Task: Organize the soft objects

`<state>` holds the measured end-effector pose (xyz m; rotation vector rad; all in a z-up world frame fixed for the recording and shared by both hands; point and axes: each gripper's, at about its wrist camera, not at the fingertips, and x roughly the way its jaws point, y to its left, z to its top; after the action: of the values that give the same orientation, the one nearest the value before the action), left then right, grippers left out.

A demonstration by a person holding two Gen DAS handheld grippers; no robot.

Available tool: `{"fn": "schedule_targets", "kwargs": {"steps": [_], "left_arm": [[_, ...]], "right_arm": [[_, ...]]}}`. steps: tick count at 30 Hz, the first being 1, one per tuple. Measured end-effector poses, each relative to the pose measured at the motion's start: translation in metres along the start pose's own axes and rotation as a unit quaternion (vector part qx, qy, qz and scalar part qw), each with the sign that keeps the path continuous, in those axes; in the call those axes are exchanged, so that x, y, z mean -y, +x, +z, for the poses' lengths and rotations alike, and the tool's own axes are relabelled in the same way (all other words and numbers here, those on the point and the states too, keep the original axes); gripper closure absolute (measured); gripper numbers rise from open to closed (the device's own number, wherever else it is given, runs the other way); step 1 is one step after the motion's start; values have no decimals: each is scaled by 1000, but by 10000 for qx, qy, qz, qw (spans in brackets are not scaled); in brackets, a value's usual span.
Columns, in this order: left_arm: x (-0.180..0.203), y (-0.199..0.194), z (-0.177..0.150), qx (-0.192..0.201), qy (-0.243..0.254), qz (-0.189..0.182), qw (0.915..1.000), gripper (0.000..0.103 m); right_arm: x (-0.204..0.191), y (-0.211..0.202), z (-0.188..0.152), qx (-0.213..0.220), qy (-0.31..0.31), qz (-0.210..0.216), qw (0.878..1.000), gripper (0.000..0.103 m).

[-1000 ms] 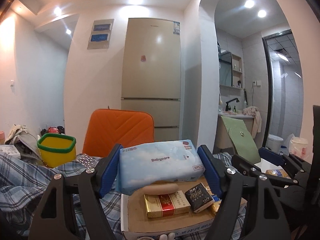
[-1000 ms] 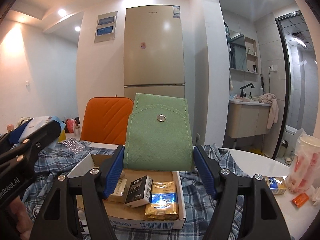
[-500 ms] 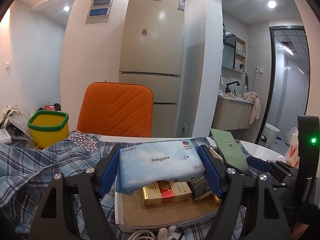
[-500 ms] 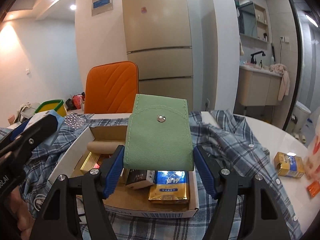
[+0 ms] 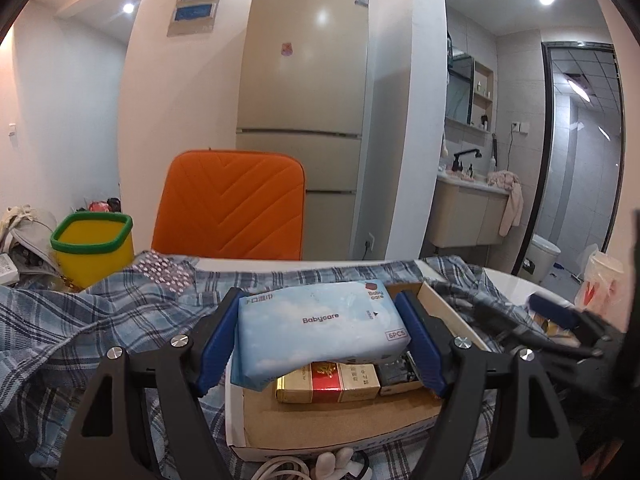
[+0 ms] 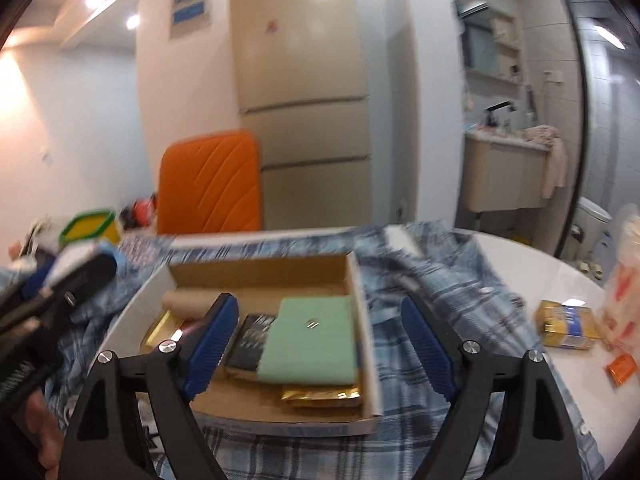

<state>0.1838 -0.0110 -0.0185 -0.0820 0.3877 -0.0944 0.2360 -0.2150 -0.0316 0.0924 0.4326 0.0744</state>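
My left gripper [image 5: 320, 340] is shut on a light blue Babycare tissue pack [image 5: 320, 330], held just above the open cardboard box [image 5: 340, 428]. In the right wrist view my right gripper [image 6: 320, 344] has its jaws opening, with nothing pressed between them. The green felt pouch [image 6: 310, 344] lies flat in the cardboard box [image 6: 360, 312], on top of small packets at its right side. The left gripper [image 6: 52, 300] shows at the left edge there, and the right gripper [image 5: 560, 324] shows blurred at the right of the left wrist view.
The box rests on a blue plaid cloth [image 6: 420, 288] over a white table [image 6: 532, 268]. A red and gold carton [image 5: 328, 382] and dark packets lie inside. A yellow packet [image 6: 568, 330] and orange sachet [image 6: 622, 368] sit right. Yellow bin [image 5: 94, 252] and orange chair [image 5: 232, 212] stand behind.
The right gripper let go of the green pouch, which dropped flat into the box, and its jaws widened. Both grippers tipped downward toward the box; the left still carries the tissue pack.
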Motion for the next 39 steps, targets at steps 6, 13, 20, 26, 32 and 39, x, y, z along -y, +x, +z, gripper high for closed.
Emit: {"fn": "schedule_targets", "kwargs": {"steps": [6,13,20,26,32,39], "left_arm": [[0,13,-1,-386,-31,-127,9992,27],[3,1,0,-139,30,-84,9999,0],[-2,-20,8,316,-49,79,9995,0],[10,-60,14,1087,607,150,9921,0],[15,-84,25,1244,609,-33,9904,0],[4,-126,25,1681,470,93,9846,0]], "right_arm": [[3,-40,2,931,39,-92,9956,17],[-10,-58,0,1345,-251,-17,9906,17],[-9,-72,2,1618,-196,-37,9866,17],[-12,-103,3,2241,-314,-51,9740,17],[-16,-126,16,2380,-353,132,9705,16],[-6,-141,20,2251,-108,262,9739,5]]}}
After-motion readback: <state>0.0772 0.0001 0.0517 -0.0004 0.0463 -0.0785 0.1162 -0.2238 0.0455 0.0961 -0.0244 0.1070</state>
